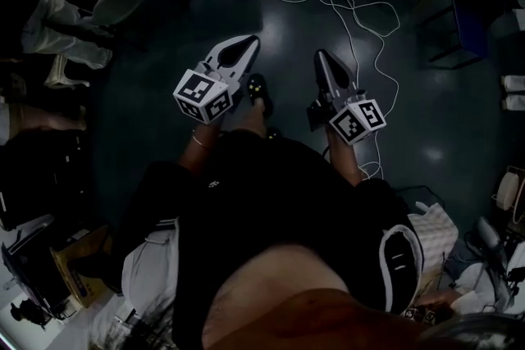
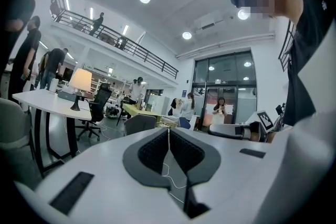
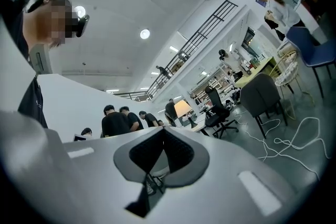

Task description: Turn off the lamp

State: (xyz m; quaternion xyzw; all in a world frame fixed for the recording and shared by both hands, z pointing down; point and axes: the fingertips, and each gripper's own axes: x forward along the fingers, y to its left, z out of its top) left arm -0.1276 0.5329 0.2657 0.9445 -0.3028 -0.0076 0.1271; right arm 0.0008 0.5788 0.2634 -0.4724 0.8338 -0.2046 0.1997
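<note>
Far off on the left of the left gripper view, the lamp (image 2: pixel 80 82) stands on a white table (image 2: pixel 39 100). Its shade glows, so the lamp is on. A black office chair (image 2: pixel 99 103) sits just beside the table, and some people stand near it. The lamp is well apart from both grippers, so the job looks like it has hardly begun.

The left gripper (image 2: pixel 168 130) is held out level in front of the person. Its two fingers are pressed together, and nothing is between them. Beside it, the right gripper (image 3: pixel 163 129) points a little upward. Its fingers are together too, and they hold nothing. In the right gripper view the lamp is a small bright shade far past the tips.

On the right of the head view, long white cables (image 1: pixel 354 12) curl over the dark floor (image 1: pixel 287 20) ahead of the grippers.

A few things could go wrong from here. The person has to walk to the table, and a foot could catch in a cable and cause a trip. The chair or the people could block the way in. The lamp has a thin stem, so a hard poke from the closed tips could knock it over. The switch cannot be seen from here, so a gripper may push the wrong spot.
</note>
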